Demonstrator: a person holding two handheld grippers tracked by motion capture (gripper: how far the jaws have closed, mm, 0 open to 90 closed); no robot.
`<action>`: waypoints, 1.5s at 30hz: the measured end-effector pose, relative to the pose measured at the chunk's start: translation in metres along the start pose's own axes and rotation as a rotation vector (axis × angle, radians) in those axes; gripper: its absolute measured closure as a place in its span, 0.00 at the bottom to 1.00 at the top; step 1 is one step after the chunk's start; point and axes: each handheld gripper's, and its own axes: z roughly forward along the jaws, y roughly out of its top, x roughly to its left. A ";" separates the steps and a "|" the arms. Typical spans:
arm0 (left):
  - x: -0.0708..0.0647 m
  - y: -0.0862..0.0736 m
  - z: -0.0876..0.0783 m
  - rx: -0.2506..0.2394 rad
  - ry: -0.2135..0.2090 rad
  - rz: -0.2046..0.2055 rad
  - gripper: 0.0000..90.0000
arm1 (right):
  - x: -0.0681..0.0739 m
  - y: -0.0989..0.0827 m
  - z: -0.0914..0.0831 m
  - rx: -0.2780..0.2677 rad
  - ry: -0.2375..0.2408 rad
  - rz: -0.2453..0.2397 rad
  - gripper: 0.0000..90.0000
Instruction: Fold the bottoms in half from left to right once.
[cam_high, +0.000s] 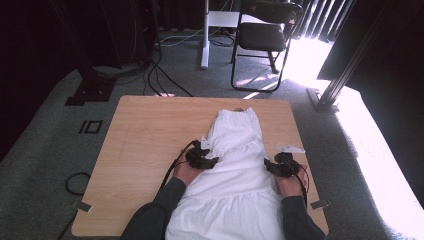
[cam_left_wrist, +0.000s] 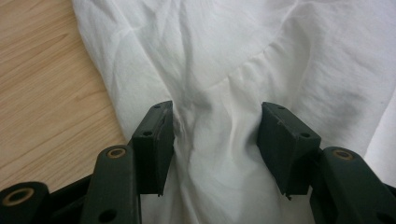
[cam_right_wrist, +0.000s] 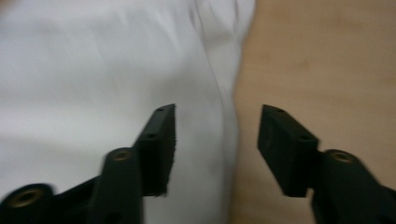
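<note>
A white garment (cam_high: 235, 150) lies lengthwise on the wooden table (cam_high: 145, 135), its wide hem toward the person. My left gripper (cam_high: 214, 161) rests at the garment's left edge by the gathered seam. In the left gripper view its jaws stand apart over the cloth (cam_left_wrist: 219, 70), and a soft raised fold runs between them (cam_left_wrist: 215, 135). My right gripper (cam_high: 267, 165) sits at the garment's right edge. In the blurred right gripper view the jaws (cam_right_wrist: 215, 140) are open and straddle that edge, with white cloth (cam_right_wrist: 93, 84) on the left and bare wood (cam_right_wrist: 327, 70) on the right.
A small white paper tag (cam_high: 291, 149) lies on the table just past the right gripper. A folding chair (cam_high: 265, 35) and a white post (cam_high: 205, 40) stand on the carpet behind the table. Cables (cam_high: 160, 80) trail over the floor at the back left.
</note>
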 end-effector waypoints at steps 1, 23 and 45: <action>0.000 0.000 0.000 0.000 0.002 0.002 0.53 | 0.001 0.006 0.000 -0.042 0.029 0.001 0.44; 0.002 -0.029 -0.028 0.015 -0.014 -0.023 0.63 | 0.034 -0.016 0.027 0.049 0.057 -0.001 0.92; -0.025 -0.078 -0.076 0.001 -0.030 -0.028 0.63 | 0.072 -0.063 -0.019 0.056 0.157 -0.023 0.90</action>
